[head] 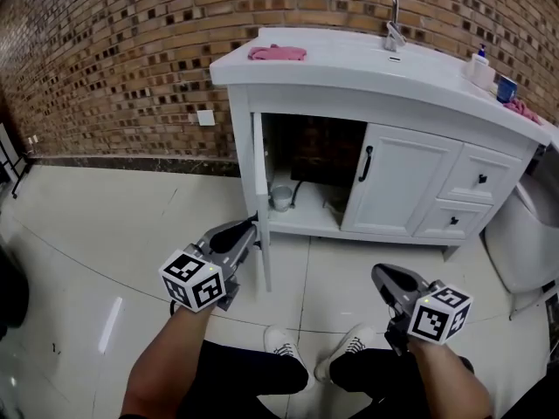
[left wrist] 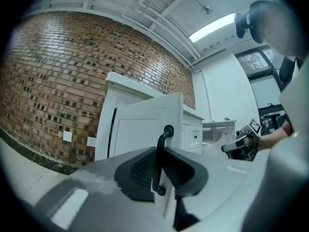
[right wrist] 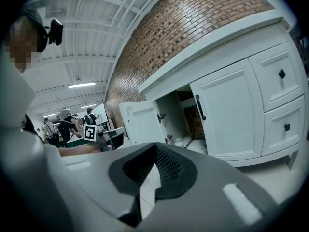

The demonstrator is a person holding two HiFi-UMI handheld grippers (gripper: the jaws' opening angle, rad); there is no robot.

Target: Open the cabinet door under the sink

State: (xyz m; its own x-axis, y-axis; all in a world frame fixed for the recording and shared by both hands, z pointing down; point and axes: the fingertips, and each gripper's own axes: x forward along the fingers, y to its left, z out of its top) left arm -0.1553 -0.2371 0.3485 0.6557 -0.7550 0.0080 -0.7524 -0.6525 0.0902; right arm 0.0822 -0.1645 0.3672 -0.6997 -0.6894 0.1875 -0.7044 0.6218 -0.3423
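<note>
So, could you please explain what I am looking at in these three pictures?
A person holds a two-jaw hand tool in each hand. One picture comes from a camera on their head; the others come from cameras riding on each tool. The left gripper is clamped on the black handle of the open cabinet door under the sink. The right gripper is shut and empty. A pink cloth lies on the counter, left of the tap.
</note>
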